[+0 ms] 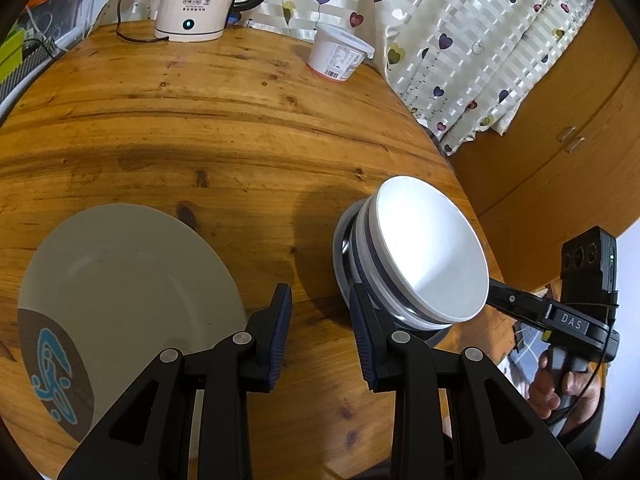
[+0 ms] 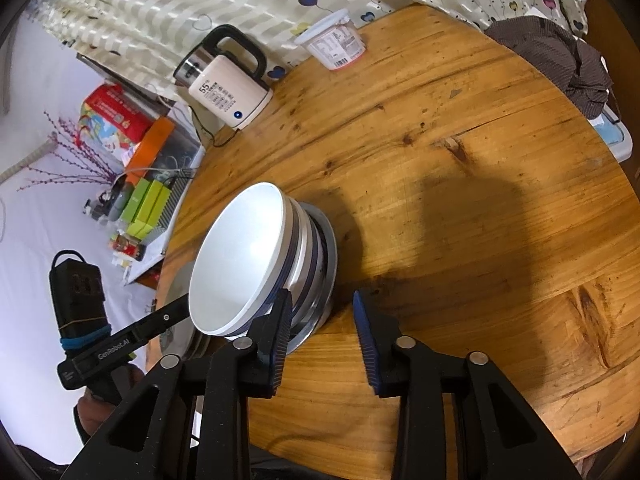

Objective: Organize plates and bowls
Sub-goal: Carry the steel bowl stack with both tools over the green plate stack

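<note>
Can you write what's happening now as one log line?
stage: stacking | bowl stack: on table | plate: apart | left claw: open, empty | right claw: open, empty

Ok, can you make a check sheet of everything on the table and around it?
Surface: round wooden table, knotty, no spills seen.
Job's things: stack of white bowls with dark blue bands on a shiny metal dish; large white plate with a brown-and-blue patch lying beside it, apart.
Clutter: cream electric kettle, white lidded plastic tub, crumpled brown cloth.
Grippers: left gripper open, empty, between plate and stack; right gripper open, empty, by the stack.
Cables: black kettle cord at the table's edge.
Surroundings: heart-print curtain, wooden cupboard, green boxes.
</note>
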A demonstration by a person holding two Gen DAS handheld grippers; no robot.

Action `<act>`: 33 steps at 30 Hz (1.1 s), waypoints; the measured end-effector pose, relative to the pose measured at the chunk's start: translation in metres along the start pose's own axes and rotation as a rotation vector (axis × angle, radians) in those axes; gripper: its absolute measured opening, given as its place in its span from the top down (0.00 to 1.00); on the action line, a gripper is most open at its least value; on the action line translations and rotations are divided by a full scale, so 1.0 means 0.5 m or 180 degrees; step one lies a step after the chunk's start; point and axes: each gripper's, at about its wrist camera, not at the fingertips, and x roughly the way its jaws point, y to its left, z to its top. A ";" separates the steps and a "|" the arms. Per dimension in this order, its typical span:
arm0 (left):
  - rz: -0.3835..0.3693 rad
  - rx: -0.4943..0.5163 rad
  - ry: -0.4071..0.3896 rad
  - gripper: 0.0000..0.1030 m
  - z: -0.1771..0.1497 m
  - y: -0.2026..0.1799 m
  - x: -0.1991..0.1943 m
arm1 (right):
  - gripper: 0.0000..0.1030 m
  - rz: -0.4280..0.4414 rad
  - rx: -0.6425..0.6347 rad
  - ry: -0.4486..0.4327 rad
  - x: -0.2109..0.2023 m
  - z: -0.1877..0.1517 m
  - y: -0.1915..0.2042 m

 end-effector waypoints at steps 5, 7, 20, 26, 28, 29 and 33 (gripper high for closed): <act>-0.0080 -0.0042 0.0020 0.70 0.003 0.004 0.005 | 0.82 0.0026 0.0038 0.0023 0.004 -0.001 -0.010; -0.0116 -0.0063 0.0040 0.70 0.006 0.006 0.009 | 0.83 0.0041 0.0053 0.0033 0.006 -0.001 -0.014; -0.0281 -0.0145 0.0172 0.70 0.014 0.016 0.038 | 0.92 0.0255 0.0117 0.0101 0.026 0.005 -0.029; -0.0411 -0.0151 0.0253 0.72 0.017 0.023 0.047 | 0.92 0.0396 0.0191 0.0109 0.027 0.008 -0.045; -0.0444 -0.0145 0.0269 0.72 0.018 0.024 0.048 | 0.92 0.0420 0.0204 0.0107 0.028 0.011 -0.048; -0.0465 -0.0145 0.0276 0.72 0.019 0.025 0.049 | 0.92 0.0427 0.0210 0.0106 0.028 0.012 -0.049; -0.0566 -0.0171 0.0281 0.75 0.022 0.030 0.055 | 0.92 0.0436 0.0214 0.0104 0.027 0.013 -0.051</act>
